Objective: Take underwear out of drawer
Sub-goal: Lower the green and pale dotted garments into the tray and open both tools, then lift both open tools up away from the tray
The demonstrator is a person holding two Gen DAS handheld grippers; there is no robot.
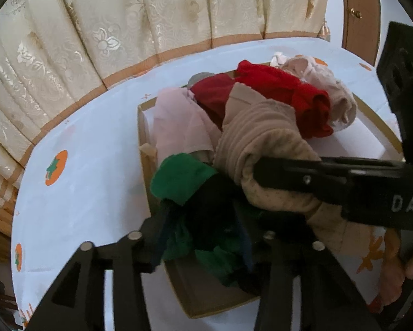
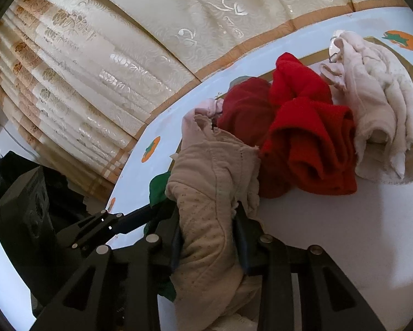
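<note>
Seen from the left wrist, the drawer (image 1: 147,165), a shallow cardboard-coloured tray with a white floor, sits on a white tablecloth (image 1: 77,193) printed with orange fruit; bare cloth runs wide from seven to ten o'clock, and a cream curtain (image 1: 96,27) closes off everything from nine to one o'clock. Inside the drawer the white floor shows only at three o'clock. The left gripper (image 1: 203,231) points steeply down into the near end of the drawer, its jaws partly open around a green and dark garment (image 1: 183,182); whether the pads press it I cannot tell. The right gripper (image 1: 264,176) reaches in from three o'clock, its finger across the beige underwear (image 1: 261,143), whose long axis runs from twelve down to five o'clock. A pink piece (image 1: 176,121) lies at eleven, red pieces (image 1: 283,88) at one. From the right wrist, the open white floor spreads from three to five o'clock. The right gripper (image 2: 208,237) points moderately downward, jaws partway apart and clamped on the beige underwear (image 2: 206,187), which runs lengthwise from six up to twelve o'clock between the fingers. The red garments (image 2: 308,143) lie at two o'clock, a cream bundle (image 2: 380,115) beyond them at three, and the left gripper (image 2: 140,218) comes in from nine o'clock.
</note>
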